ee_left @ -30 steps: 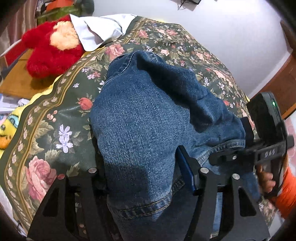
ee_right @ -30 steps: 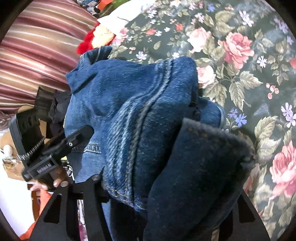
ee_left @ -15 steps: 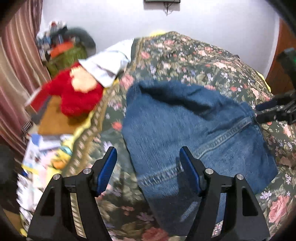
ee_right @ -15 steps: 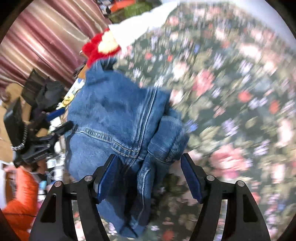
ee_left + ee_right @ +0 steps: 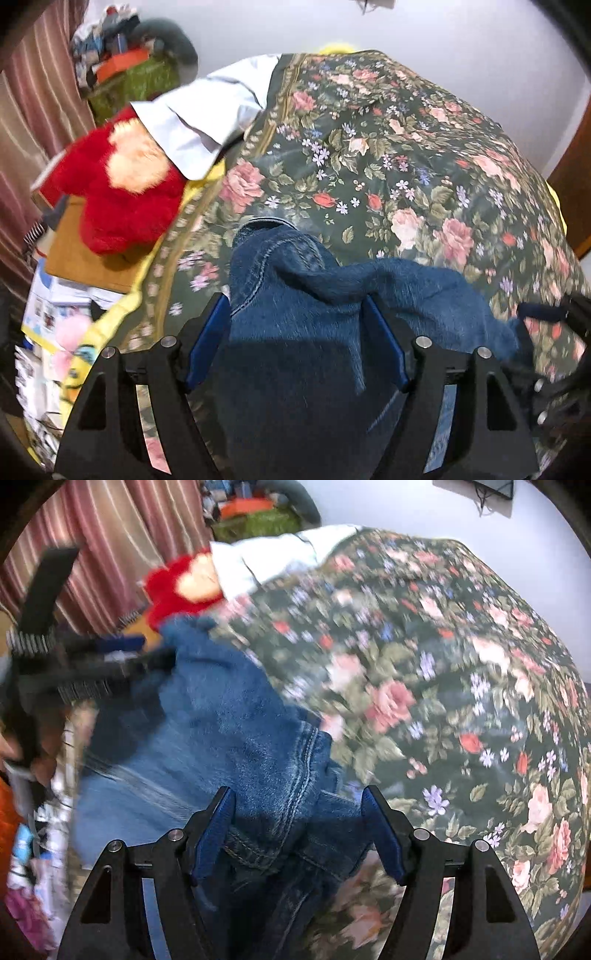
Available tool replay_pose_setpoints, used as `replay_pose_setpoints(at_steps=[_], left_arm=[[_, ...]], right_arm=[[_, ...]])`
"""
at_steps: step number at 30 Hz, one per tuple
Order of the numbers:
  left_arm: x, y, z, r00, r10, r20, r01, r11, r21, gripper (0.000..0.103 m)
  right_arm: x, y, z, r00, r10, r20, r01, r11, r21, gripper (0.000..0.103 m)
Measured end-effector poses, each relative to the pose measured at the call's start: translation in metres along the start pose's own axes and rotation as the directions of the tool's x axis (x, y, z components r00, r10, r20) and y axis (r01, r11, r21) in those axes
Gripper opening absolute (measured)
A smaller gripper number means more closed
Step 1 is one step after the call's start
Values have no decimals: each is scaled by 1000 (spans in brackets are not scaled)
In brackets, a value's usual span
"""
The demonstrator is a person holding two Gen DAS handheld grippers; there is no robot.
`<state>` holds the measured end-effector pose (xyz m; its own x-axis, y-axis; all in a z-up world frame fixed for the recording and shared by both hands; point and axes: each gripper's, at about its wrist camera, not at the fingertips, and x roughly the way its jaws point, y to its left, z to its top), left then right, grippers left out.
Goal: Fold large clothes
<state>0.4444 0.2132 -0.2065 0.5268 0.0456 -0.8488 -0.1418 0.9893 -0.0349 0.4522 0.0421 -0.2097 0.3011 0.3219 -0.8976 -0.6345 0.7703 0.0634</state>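
Your denim garment lies bunched at the lower centre of the frame, on the floral bed. Your left gripper is opening around it; your right gripper stands wide. The fold looks unfinished; flattening remains.

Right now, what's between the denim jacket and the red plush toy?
Left wrist view: only the floral bedspread with its patterned border lies between the denim jacket and the red plush toy; nothing rests on it.
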Motion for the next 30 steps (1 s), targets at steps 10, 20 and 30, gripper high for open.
replay_pose_setpoints(at_steps=[10, 20, 30], left_arm=[[-37, -15, -11, 993, 71, 92, -79, 993, 86, 81], [-81, -44, -104, 998, 55, 41, -63, 971, 232, 85], [-127, -23, -150, 995, 91, 44, -96, 988, 117, 85]], right_arm=[[-21, -36, -17, 999, 5, 31, -9, 994, 110, 86], [-23, 10, -54, 995, 69, -72, -64, 995, 72, 87], [-66, 10, -88, 997, 0, -82, 7, 996, 91, 87]])
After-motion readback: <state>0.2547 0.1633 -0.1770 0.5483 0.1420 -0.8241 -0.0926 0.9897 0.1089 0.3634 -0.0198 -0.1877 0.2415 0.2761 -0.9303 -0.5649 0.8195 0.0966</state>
